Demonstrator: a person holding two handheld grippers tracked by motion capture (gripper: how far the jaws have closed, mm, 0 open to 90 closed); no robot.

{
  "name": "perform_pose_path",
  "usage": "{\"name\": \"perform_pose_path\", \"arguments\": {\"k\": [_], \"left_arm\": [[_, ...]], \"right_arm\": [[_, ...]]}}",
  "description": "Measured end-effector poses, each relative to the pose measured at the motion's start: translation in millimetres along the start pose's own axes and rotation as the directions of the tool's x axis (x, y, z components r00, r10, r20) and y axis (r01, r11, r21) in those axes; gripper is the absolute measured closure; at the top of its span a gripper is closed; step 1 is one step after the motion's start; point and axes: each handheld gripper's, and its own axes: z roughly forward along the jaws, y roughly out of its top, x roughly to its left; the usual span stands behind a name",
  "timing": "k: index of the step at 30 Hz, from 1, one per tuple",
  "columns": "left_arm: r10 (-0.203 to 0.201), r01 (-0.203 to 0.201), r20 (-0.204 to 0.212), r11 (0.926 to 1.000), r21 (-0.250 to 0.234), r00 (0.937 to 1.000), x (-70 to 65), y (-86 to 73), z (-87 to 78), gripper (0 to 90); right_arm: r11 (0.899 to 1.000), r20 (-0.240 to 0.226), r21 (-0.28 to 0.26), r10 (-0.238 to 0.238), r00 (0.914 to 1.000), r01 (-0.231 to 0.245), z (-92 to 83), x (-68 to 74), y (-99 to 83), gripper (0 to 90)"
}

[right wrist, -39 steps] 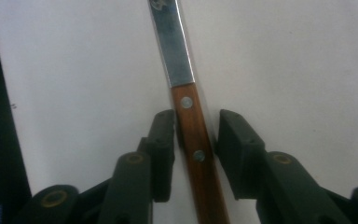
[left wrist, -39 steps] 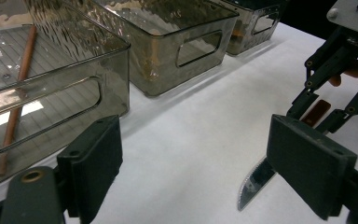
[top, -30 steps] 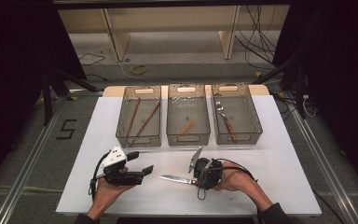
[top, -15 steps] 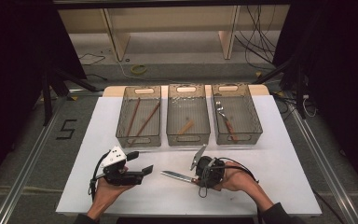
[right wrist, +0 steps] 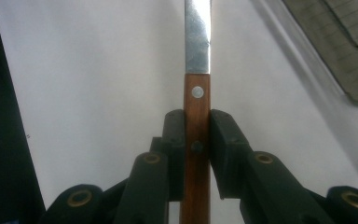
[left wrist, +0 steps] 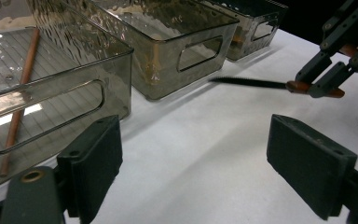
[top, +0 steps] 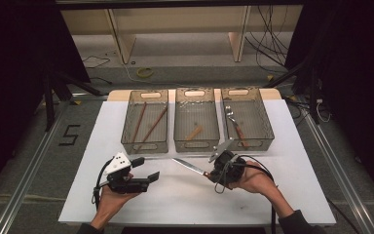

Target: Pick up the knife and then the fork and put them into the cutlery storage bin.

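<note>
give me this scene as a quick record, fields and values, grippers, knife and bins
right gripper: shut on the knife's wooden handle
knife: blade points left in the high view, off the table
left gripper: open, nothing between its jaws
left bin: two long brown sticks
middle bin: one short brown piece
right bin: a fork with a brown handle
table: white top, three bins in a row at the far side

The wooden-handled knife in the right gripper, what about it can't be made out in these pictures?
- Right gripper view: the wooden-handled knife loses its blade tip at the top edge and its handle end at the bottom edge; the right gripper covers the handle's sides.
- Left gripper view: the blade is dark, thin and blurred.
- High view: too small to show rivets or edge.
</note>
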Motion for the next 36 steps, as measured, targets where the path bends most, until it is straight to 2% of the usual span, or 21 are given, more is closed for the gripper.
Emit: {"name": "perform_pose_path", "arguments": {"k": [11,19,26,36], "left_arm": [[-0.006,0.006,-0.002,1.0000,-0.003,1.0000,0.7,-0.4,0.1,17.6],[-0.013,0.013,-0.007,0.9998,-0.013,0.9999,0.9,-0.4,-0.6,17.6],[-0.009,0.009,-0.009,0.9998,-0.018,0.9999,1.0,-0.3,-0.6,17.5],[-0.011,0.011,-0.011,0.9997,-0.020,0.9999,0.9,-0.4,-0.7,17.5]], "right_arm": [[0.996,0.028,-0.078,0.046,0.9985,-0.044,-23.5,-14.4,-1.1,77.4],[0.986,0.063,-0.144,0.093,0.9936,-0.083,-42.6,-30.8,3.2,77.4],[0.972,0.094,-0.192,0.157,0.9830,-0.137,-56.1,-53.9,7.5,77.4],[0.958,0.130,-0.210,0.226,0.9655,-0.196,-66.9,-81.0,10.7,77.4]]}}
